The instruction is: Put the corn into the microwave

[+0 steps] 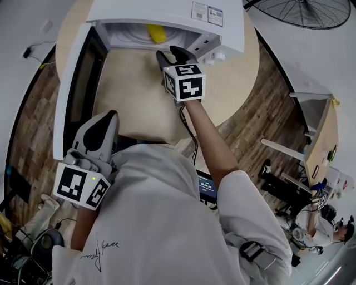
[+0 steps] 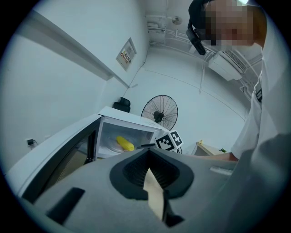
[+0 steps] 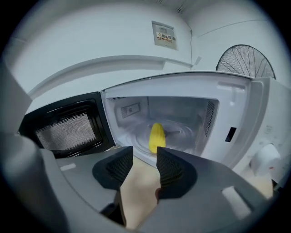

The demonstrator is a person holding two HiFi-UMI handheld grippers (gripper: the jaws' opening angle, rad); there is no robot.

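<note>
Wooden worktop (image 1: 133, 89): corn (image 3: 157, 136) sits in the microwave (image 3: 236, 113) ahead of my open, empty right gripper (image 3: 144, 157); left gripper (image 2: 147, 154) closed. I'd shut the door (image 3: 68, 129) next.

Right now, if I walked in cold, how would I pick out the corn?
Find the round wooden table and the white microwave standing on it, its door swung open. Look inside at the glass turntable. The corn lies there, a short yellow cob and the only brightly coloured thing in that pale cavity.
</note>
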